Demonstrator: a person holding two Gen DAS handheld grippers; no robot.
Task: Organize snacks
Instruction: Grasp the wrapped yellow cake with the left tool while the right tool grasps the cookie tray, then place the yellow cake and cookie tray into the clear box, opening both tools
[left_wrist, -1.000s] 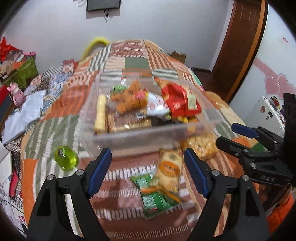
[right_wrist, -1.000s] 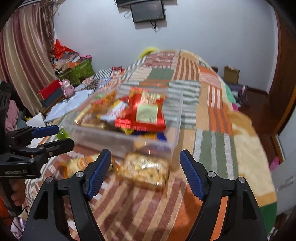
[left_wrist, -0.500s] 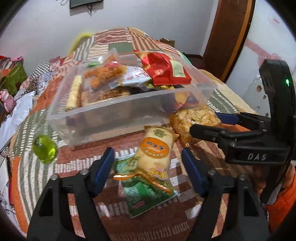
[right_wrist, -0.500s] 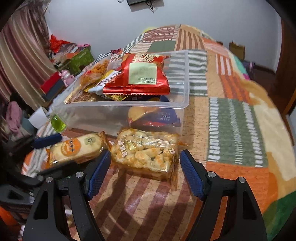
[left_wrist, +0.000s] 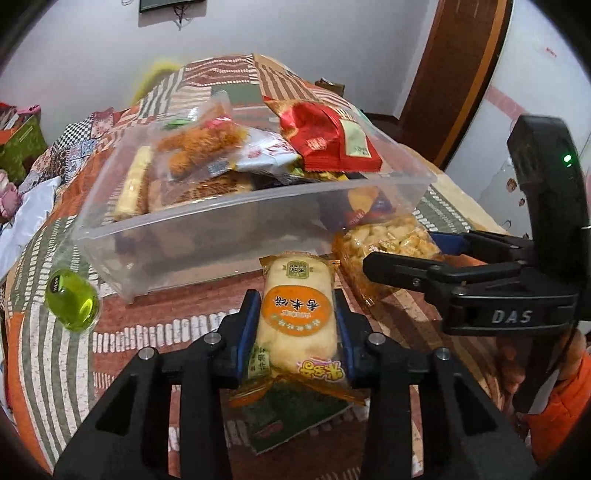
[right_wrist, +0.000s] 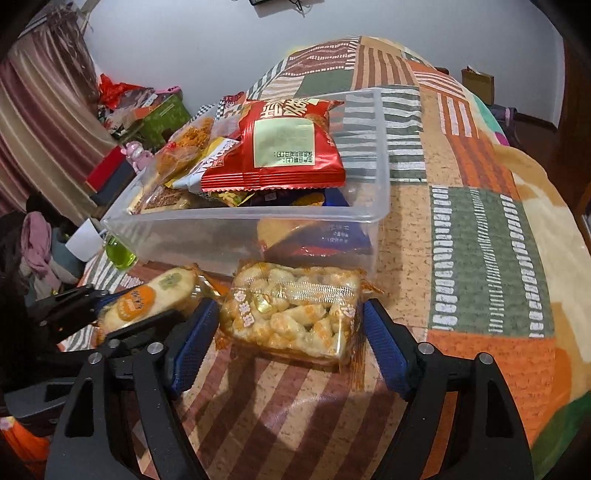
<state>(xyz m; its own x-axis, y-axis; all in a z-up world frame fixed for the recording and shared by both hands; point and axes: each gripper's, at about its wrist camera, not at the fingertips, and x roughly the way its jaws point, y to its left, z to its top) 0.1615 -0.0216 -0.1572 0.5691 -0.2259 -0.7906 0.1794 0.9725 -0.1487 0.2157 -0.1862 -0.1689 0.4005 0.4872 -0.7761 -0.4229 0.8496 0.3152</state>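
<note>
My left gripper (left_wrist: 295, 332) is closing, and its blue pads press both sides of a rice cracker packet (left_wrist: 295, 306) with an orange label. That packet lies on a green packet (left_wrist: 291, 417) on the bed. The right wrist view shows the same grip (right_wrist: 122, 317) from the side. My right gripper (right_wrist: 290, 339) is opening and straddles a clear pack of puffed snacks (right_wrist: 291, 314); its pads stand just off the pack. Behind both stands a clear plastic bin (left_wrist: 258, 206) piled with snacks, a red bag (right_wrist: 280, 147) on top.
The bed's patchwork blanket (right_wrist: 480, 229) carries everything. A green translucent bottle (left_wrist: 72, 302) lies left of the bin. A white cup (right_wrist: 85, 240) and piled clutter sit beyond the bed's left edge. An orange sleeve (left_wrist: 554, 406) shows behind the right gripper (left_wrist: 402, 249).
Both grippers came down toward the blanket. The left jaws narrowed from wide apart onto the rice cracker packet. The right jaws now flank the puffed snack pack.
</note>
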